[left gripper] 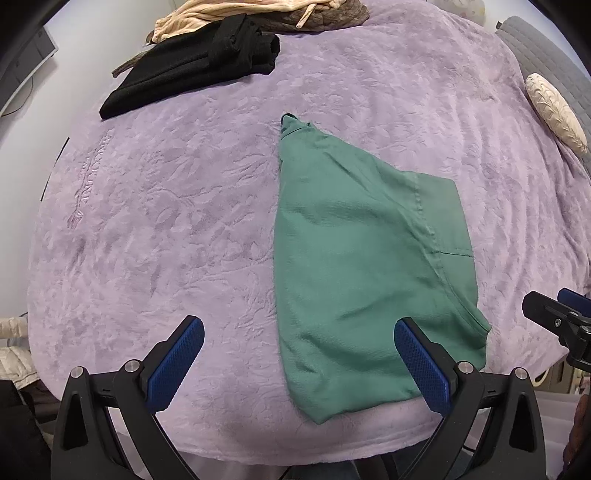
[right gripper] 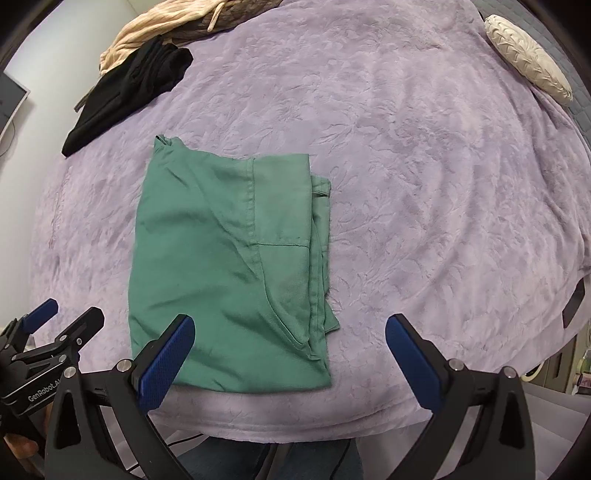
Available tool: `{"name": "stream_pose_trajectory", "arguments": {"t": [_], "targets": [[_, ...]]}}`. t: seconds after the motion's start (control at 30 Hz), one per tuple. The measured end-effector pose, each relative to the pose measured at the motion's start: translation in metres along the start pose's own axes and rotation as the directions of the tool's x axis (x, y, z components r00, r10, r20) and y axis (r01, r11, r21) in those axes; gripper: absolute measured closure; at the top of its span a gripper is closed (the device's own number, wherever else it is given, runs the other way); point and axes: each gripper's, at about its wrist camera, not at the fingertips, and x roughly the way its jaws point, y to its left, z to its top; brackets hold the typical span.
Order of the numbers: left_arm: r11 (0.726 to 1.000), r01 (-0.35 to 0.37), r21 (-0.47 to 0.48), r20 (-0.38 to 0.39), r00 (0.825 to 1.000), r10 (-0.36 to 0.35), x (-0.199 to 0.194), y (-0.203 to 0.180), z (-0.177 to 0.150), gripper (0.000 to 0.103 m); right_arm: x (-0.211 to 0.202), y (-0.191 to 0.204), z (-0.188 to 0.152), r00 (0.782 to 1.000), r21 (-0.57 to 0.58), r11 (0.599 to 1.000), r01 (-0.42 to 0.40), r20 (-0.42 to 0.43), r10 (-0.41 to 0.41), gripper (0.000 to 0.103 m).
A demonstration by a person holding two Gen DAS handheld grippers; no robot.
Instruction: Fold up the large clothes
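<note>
A green garment (left gripper: 354, 266) (right gripper: 221, 258) lies folded into a rough rectangle on the lilac blanket (left gripper: 166, 221) (right gripper: 424, 184), close to the bed's near edge. My left gripper (left gripper: 299, 362) hovers above it, open, with nothing between its blue pads; its right finger (left gripper: 421, 362) is over the garment's near right part. My right gripper (right gripper: 290, 358) is also open and empty above the garment's near edge, its left finger (right gripper: 166, 362) over the cloth. Each gripper shows at the edge of the other's view, the right one (left gripper: 561, 321) and the left one (right gripper: 48, 332).
A folded black garment (left gripper: 192, 62) (right gripper: 129, 88) and a heap of beige and brown clothes (left gripper: 258, 14) (right gripper: 166, 22) lie at the far left of the bed. A cream cushion (left gripper: 554, 110) (right gripper: 528, 59) rests at the far right. The blanket's front edge drops off just below the grippers.
</note>
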Motion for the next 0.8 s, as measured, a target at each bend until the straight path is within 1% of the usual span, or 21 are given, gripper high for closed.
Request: {"name": "stream_pose_trajectory", "arguments": {"t": [0.37,0.8], "targets": [[1.000,-0.007,-0.001,0.017,1.000,0.007,-0.007,-0.005,0.002,0.000,-0.001,0.000,0.000,1.000,0.001,1.000,0.009,-0.001,-0.009,0.000],[0.999,-0.037,0.015,0.024,0.999,0.037,-0.010,-0.011,0.001,0.000,-0.002,0.003,0.000,1.000,-0.017,1.000,0.023,0.008,-0.022,0.000]]}}
